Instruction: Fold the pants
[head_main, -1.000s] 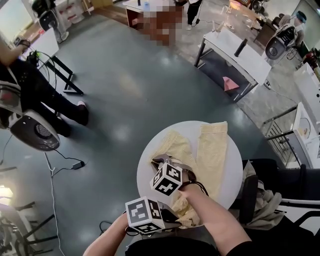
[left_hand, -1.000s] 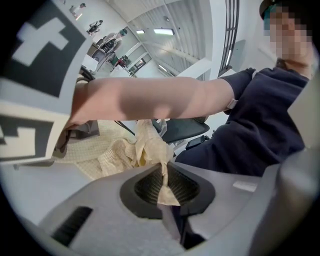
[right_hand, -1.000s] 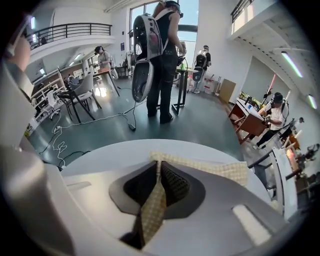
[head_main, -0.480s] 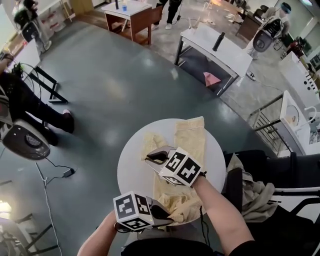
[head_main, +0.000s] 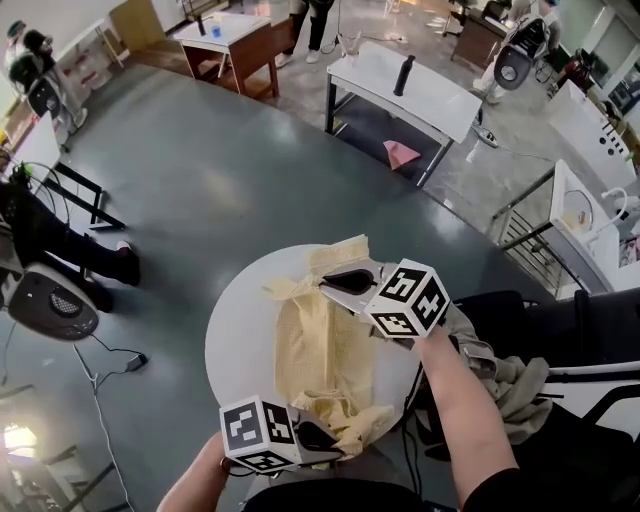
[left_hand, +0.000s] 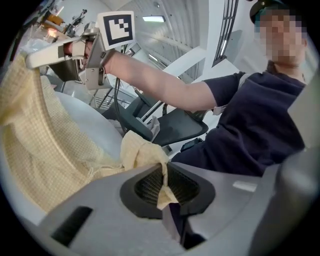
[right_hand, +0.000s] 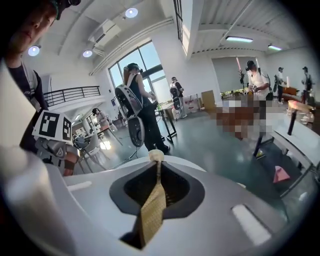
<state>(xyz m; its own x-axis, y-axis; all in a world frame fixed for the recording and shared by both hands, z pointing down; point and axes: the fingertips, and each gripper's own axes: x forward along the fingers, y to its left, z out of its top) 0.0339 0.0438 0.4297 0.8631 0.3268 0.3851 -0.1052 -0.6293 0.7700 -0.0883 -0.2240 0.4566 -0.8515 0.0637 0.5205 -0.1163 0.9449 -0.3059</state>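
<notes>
Right below you a small round white table (head_main: 232, 345) stands on the grey polished floor (head_main: 220, 180). A pair of pale yellow checked fabric pants (head_main: 322, 352) lies across the middle and right of its top. The near end is bunched at the edge closest to you, the far end is lifted off the surface, and the white top shows along your left side.

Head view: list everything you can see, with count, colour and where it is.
pants: one, pale yellow, on the round table, far edge lifted
round table: one, white, centre
long table: one, white, far right
bottle: one, dark, upright on the long table
pink item: one, below the long table
desk: one, brown, far back
garment: one, grey, right of the round table
left gripper: one, grey, shut on the pants' near end
right gripper: one, grey, shut on the pants' far edge
</notes>
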